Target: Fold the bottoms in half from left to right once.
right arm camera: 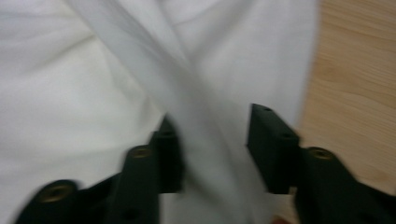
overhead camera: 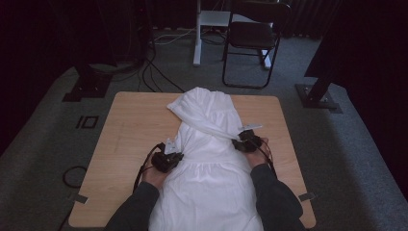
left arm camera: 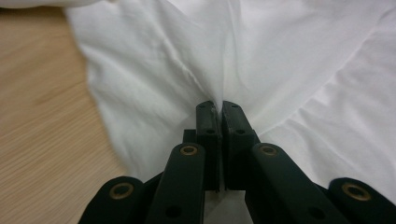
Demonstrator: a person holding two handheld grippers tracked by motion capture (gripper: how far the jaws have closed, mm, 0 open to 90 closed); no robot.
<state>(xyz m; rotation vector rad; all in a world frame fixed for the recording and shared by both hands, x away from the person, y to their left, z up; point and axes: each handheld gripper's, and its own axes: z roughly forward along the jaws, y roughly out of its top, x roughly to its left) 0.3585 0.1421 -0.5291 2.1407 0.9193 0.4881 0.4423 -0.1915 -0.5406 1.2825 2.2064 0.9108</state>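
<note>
Dark-sleeved forearms come in over the near edge of the tabletop [overhead camera: 125, 125], one on each side of a white garment [overhead camera: 207, 159] that lies lengthwise down the middle, its gathered upper part reaching toward the far edge and its wide lower part hanging over the near edge. Both hands are turned inward toward the cloth. At the garment's left side, the left gripper [left arm camera: 218, 108] points into the fabric with its jaws pressed together, pinching a thin fold of the white cloth between the pads. At the garment's right side, the right gripper [right arm camera: 212, 144] has its jaws spread apart; a ridge of the cloth runs between them, and the pads do not press on it. No writing can be read.
</note>
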